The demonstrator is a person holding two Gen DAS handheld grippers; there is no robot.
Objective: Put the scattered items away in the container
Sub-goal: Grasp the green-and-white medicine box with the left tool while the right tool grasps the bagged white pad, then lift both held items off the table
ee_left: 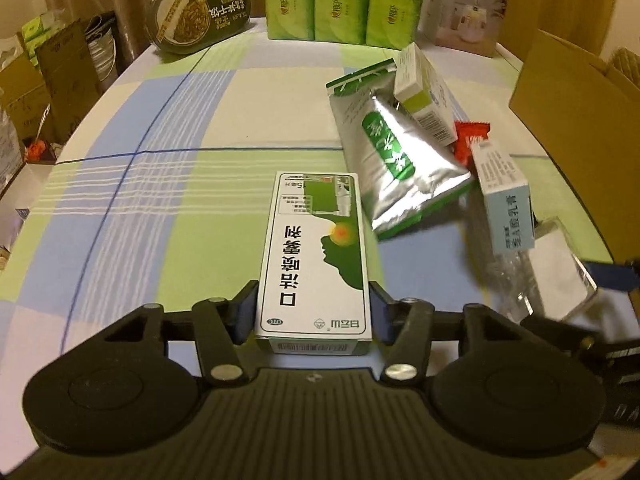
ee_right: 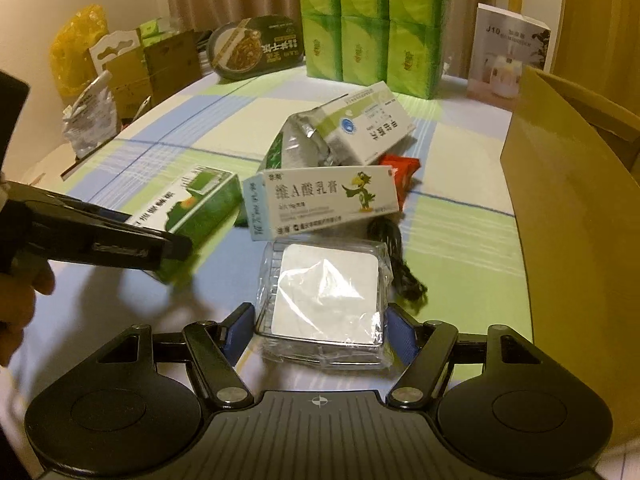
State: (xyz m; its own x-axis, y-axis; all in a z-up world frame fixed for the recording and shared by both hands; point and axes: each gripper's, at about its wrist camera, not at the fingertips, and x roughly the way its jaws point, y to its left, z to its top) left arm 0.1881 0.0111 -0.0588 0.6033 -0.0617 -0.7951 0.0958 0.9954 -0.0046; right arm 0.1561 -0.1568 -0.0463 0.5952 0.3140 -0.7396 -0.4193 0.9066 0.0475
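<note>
The left gripper [ee_left: 313, 312] has its blue fingers [ee_left: 246, 312] pressed on both long sides of a green and white spray box [ee_left: 316, 256], so it holds the box tight. The right gripper [ee_right: 320, 330] has its fingers [ee_right: 400, 334] close on each side of a clear plastic case [ee_right: 326, 300] with a white square inside; they look like they touch it, but I cannot tell how hard they grip. Just past the case lies a pale blue cream box [ee_right: 324, 200] with a cartoon bird, and behind it a silver pouch [ee_left: 400, 160], a white and green medicine box [ee_right: 368, 128] and a small red packet [ee_right: 404, 172], all piled close together. A black cord [ee_right: 400, 264] lies beside the case. The brown cardboard box [ee_right: 568, 184] stands at the right edge of the worktop [ee_left: 160, 168], near the pile. The left side of the checked worktop is wide open. Green tissue packs [ee_left: 340, 4] and a noodle bowl [ee_left: 198, 12] sit along the far edge.
</note>
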